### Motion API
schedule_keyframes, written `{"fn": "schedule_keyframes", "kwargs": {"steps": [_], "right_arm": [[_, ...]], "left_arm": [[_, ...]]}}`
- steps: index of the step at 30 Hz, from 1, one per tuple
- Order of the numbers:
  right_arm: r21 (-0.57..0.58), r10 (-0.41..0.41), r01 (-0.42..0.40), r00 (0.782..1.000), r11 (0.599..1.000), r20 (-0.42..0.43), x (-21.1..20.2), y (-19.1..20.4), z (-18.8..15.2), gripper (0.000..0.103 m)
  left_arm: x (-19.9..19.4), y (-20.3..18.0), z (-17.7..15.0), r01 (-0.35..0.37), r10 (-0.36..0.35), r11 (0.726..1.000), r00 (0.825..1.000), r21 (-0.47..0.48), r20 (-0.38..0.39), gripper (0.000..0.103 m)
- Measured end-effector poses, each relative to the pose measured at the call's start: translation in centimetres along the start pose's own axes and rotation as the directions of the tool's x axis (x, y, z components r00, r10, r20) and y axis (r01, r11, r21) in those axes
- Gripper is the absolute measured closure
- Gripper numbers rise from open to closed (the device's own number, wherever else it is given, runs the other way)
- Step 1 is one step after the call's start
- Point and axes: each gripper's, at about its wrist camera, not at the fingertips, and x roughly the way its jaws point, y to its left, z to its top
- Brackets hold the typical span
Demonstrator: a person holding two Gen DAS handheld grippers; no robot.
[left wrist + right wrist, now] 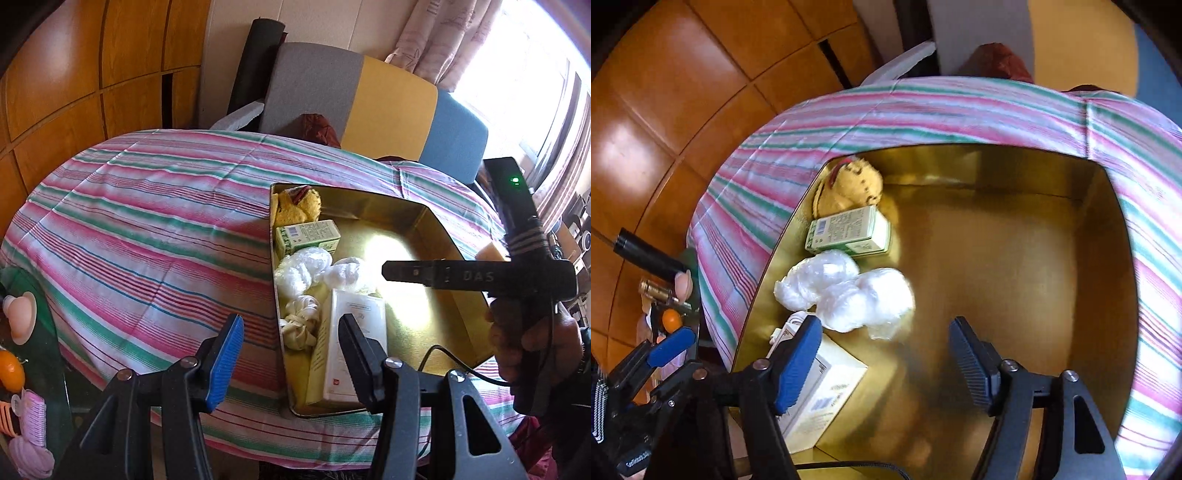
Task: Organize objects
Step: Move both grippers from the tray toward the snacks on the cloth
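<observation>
Both grippers (291,354) (882,360) spread, empty. Crumpled plastic bags (846,295) in gold tin (1100,206) at 10 o'clock – prob. light, slippery – pinch mid-bulge.

A striped cloth (147,229) covers the table. Behind it stands a chair (354,99) in gray, yellow and blue. Wooden cupboards (92,74) fill the wall on the left. A pink curtain (443,33) hangs by the bright window (535,92).

tin (997,258) — glossy gold metal | tablecloth (147,221) — striped woven cloth | bags (846,295) — crinkly clear plastic | wall panels (92,74) — polished wood
</observation>
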Motion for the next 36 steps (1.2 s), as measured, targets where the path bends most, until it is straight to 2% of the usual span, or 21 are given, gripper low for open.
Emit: {"fn": "schedule_keyframes", "kwargs": {"steps": [7, 13, 23, 31, 36], "right_arm": [[0.030, -0.032, 0.030, 0.997, 0.999, 0.066, -3.7, -1.8, -1.3, 0.021], [0.075, -0.067, 0.058, 0.990, 0.996, 0.121, -6.7, -3.9, -2.8, 0.021], [0.194, -0.186, 0.153, 0.968, 0.969, 0.166, -12.0, -10.6, -6.4, 0.021], [0.337, -0.334, 0.260, 0.924, 0.905, 0.186, -17.4, -18.1, -9.4, 0.014], [0.451, -0.441, 0.315, 0.874, 0.835, 0.207, -21.4, -23.2, -11.2, 0.009]], "left_arm": [[-0.6, -1.8, 0.1, 0.004, -0.005, 0.999, 1.000, 0.046, 0.014, 0.049], [-1.1, -3.2, 0.2, 0.006, -0.008, 0.996, 1.000, 0.092, 0.024, 0.049], [-1.2, -5.6, 0.5, 0.016, -0.019, 0.988, 1.000, 0.151, 0.021, 0.049], [-0.7, -8.3, 0.7, 0.023, -0.026, 0.978, 1.000, 0.207, 0.010, 0.049], [-0.2, -10.3, 0.9, 0.037, -0.038, 0.967, 0.999, 0.251, 0.000, 0.049]]}}
